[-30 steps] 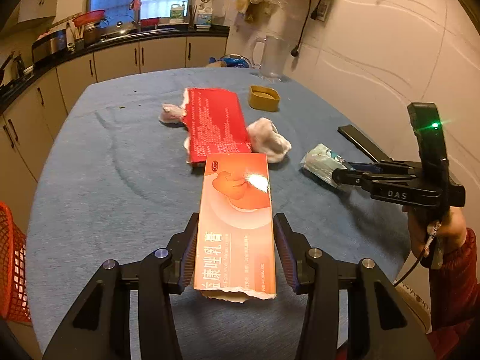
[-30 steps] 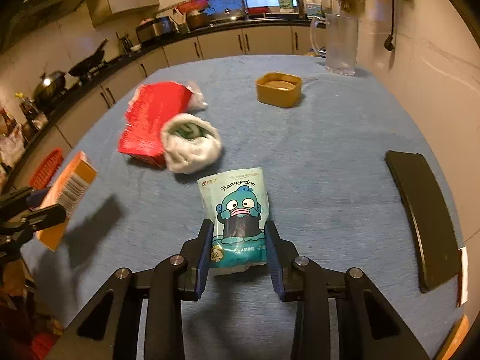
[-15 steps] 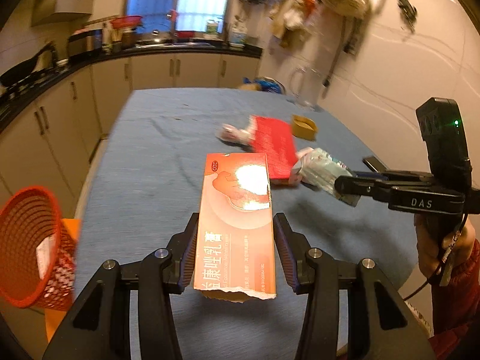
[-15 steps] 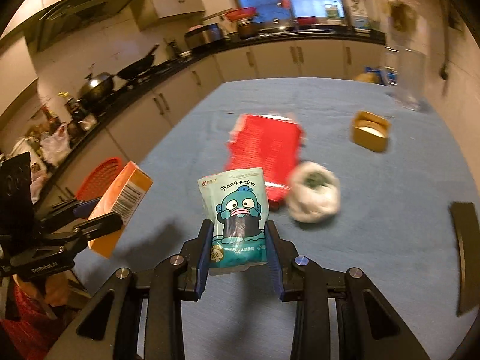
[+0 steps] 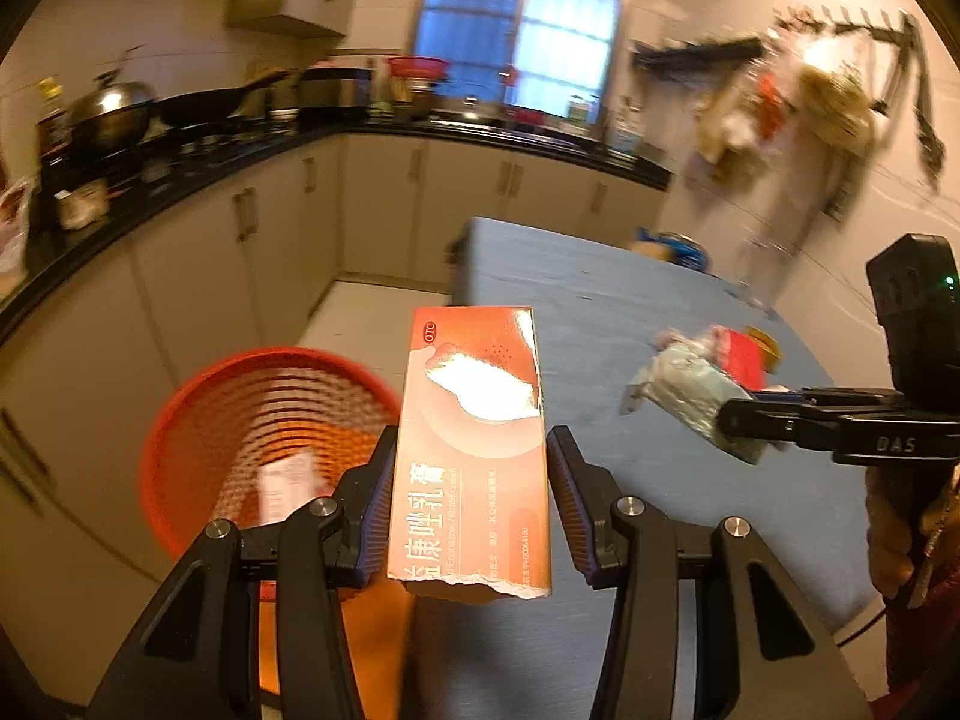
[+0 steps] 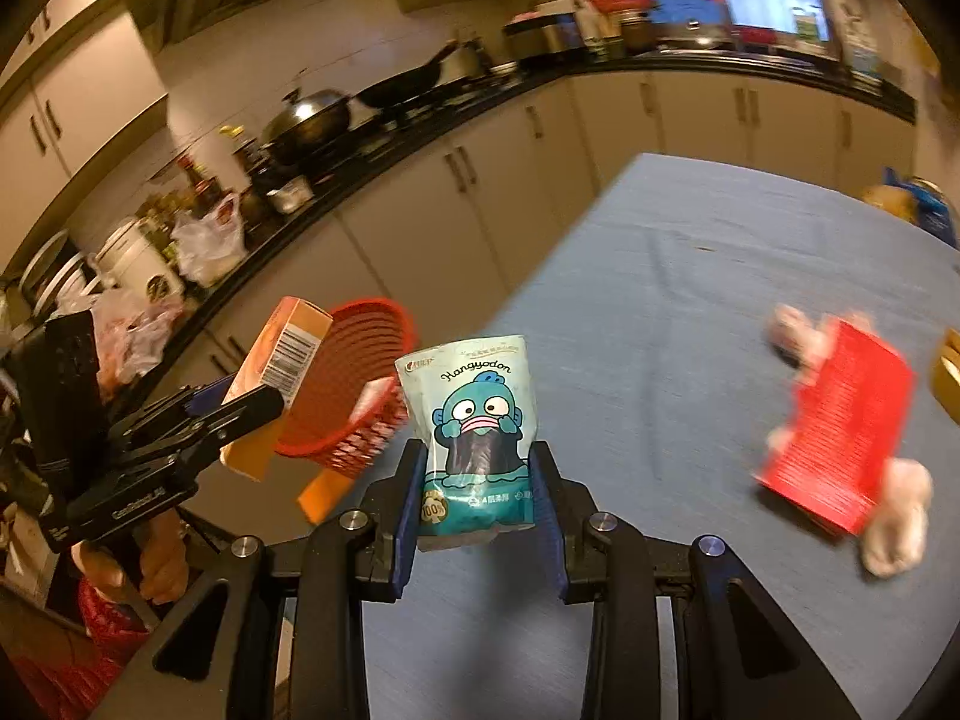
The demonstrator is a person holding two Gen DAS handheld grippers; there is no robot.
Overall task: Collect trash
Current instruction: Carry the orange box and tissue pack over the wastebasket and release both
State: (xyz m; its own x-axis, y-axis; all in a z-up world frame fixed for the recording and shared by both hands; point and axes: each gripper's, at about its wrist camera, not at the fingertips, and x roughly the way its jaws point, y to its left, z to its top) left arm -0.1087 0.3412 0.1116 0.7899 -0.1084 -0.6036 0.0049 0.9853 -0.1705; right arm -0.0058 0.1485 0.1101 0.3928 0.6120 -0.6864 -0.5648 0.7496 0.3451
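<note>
My left gripper (image 5: 471,498) is shut on a long orange carton (image 5: 474,450) with a torn near end, held in the air at the table's left edge. Just left of the carton, on the floor, stands a red mesh basket (image 5: 198,420) with a white paper in it. My right gripper (image 6: 477,480) is shut on a small teal cartoon pouch (image 6: 474,420), over the blue table's near left part. The right wrist view shows the left gripper (image 6: 240,414) with the orange carton (image 6: 282,372) in front of the red basket (image 6: 360,384).
On the blue table (image 6: 660,300) lie a red box (image 6: 840,432) and crumpled white tissues (image 6: 894,522), with a yellow tub (image 6: 948,372) at the right edge. Kitchen cabinets and a cluttered black counter (image 6: 420,120) run behind the basket. A person's hand (image 6: 156,564) grips the left tool.
Both grippers have swung left across the table with their loads. The red basket, at the left edge before, now sits close beside the carton. The table items have slid rightward in view.
</note>
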